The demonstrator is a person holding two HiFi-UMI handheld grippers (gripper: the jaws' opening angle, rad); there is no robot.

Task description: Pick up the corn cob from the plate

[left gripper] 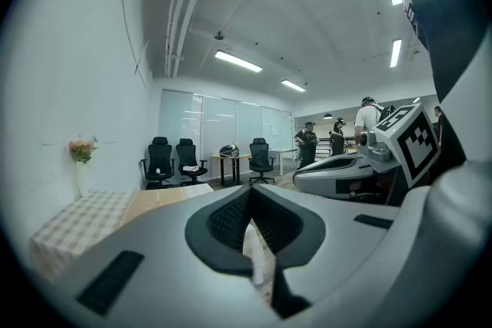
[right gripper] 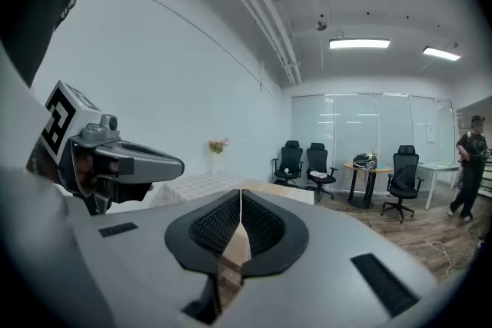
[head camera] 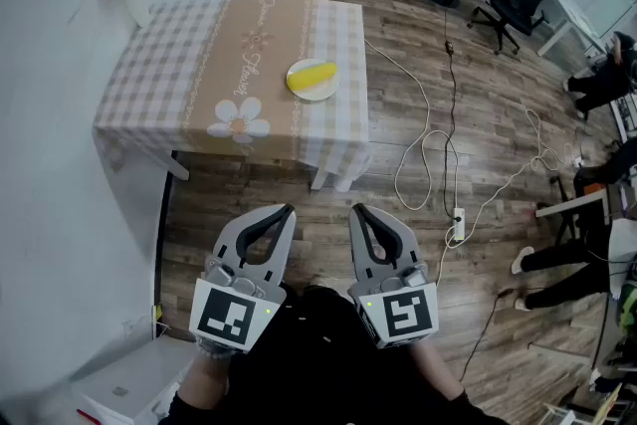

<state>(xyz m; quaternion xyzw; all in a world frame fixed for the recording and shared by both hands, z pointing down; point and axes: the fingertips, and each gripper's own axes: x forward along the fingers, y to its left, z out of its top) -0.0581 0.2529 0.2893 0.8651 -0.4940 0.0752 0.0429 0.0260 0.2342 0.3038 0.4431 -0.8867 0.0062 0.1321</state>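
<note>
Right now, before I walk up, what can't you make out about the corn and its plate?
Head view: the corn and plate are too small to show the corn's ends or surface.
Left gripper view: neither shows; the shut left gripper blocks much of the table.
Right gripper view: likewise, behind the shut right gripper.

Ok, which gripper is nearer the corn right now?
Left, but only just. The left gripper and right gripper are shut, side by side, well short of the table. The corn lies ahead between them, slightly toward the left one.
</note>
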